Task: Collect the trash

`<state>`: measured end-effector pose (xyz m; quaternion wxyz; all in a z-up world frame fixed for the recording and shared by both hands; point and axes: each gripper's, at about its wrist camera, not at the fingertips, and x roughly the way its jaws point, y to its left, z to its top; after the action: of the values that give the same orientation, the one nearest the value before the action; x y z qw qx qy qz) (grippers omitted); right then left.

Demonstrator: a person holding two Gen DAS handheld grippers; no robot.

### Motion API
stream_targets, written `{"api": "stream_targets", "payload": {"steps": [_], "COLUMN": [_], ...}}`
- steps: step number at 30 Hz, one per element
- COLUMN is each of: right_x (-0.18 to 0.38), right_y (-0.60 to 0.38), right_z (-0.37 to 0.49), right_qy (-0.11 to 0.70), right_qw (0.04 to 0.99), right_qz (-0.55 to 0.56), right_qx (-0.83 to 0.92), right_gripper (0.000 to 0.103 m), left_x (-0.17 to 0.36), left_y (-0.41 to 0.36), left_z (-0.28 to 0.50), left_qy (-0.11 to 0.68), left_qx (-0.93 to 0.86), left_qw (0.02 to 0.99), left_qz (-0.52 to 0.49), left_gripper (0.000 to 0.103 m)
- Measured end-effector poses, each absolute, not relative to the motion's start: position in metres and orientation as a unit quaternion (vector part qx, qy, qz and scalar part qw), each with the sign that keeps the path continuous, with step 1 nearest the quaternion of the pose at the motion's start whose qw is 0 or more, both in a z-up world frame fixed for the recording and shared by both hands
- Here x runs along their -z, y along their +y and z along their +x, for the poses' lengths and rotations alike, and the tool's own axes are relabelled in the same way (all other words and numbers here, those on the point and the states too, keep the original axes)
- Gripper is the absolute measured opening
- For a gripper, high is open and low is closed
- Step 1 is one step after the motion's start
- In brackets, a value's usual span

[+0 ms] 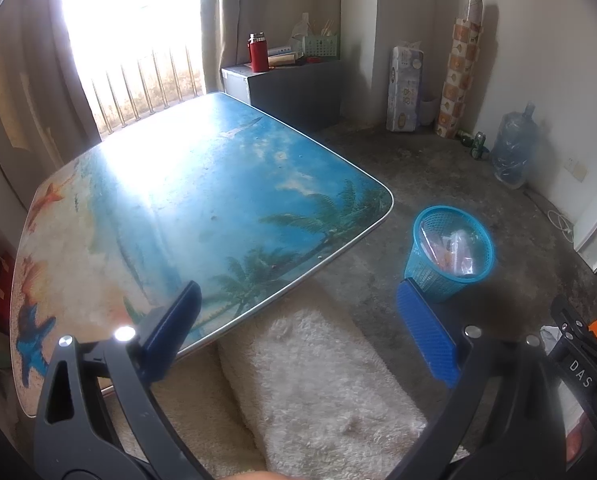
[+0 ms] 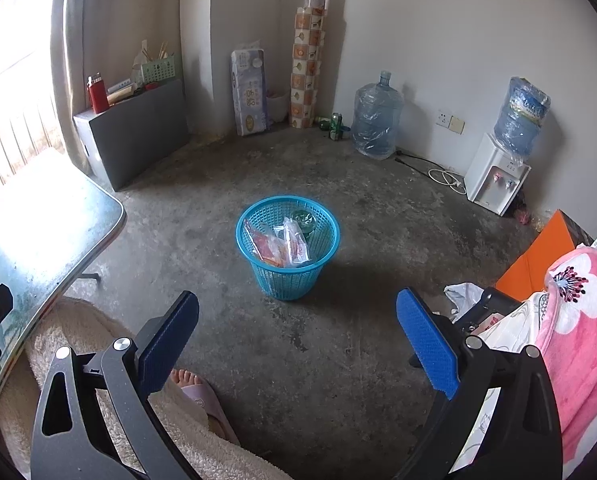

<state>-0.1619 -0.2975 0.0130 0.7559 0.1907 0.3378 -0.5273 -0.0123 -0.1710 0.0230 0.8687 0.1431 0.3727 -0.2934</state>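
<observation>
Right wrist view: 1 blue mesh basket (image 2: 288,246) stands on the concrete floor (image 2: 378,340), ahead of the right claw (image 2: 297,346) and centred between its 2 blue pads (image 2: 426,344), well apart from them. Inside it lie clear plastic wrappers (image 2: 292,244) with orange print and 1 dark green round item (image 2: 304,218); the exact wrapper count cannot be told. The right claw is spread wide and holds nothing.

In the left wrist view the same basket (image 1: 450,256) sits ahead and to the right of the left claw (image 1: 298,330), just beyond its right pad (image 1: 426,340). This claw is also spread wide and empty, hovering over a fluffy cream blanket (image 1: 318,392). 1 table (image 1: 202,208) printed with a beach and palms lies ahead to its left. At the right edge, part of the other tool reads "DAS".

Beyond the basket, along the far wall: 2 large water bottles, 1 on the floor (image 2: 376,120) and 1 on a white dispenser (image 2: 494,180), 1 pack of tissue rolls (image 2: 248,92) with print too small to read, 1 patterned roll (image 2: 308,60), 1 green can (image 2: 335,124), and 1 red flask (image 2: 97,94) on a grey box (image 2: 138,140). A pink flowered blanket (image 2: 578,320) lies right of the right claw; a bare foot in a slipper (image 2: 194,388) shows below its left pad.
</observation>
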Motion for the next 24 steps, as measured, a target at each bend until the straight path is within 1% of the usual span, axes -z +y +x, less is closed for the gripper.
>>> {"api": "stream_targets", "payload": {"steps": [24], "right_x": [-0.0114], "right_y": [-0.2969], "right_z": [-0.1594], "right_qy": [0.346], "right_qw": [0.756], "right_qz": [0.199], "right_qx": [0.519], "right_gripper": [0.096], "left_x": [-0.0231], "left_y": [-0.1716], "left_z": [-0.0153], "left_qy": [0.372], "left_qx": [0.303], "left_qw": [0.866], "left_qz": [0.142], "left_gripper": [0.094]}}
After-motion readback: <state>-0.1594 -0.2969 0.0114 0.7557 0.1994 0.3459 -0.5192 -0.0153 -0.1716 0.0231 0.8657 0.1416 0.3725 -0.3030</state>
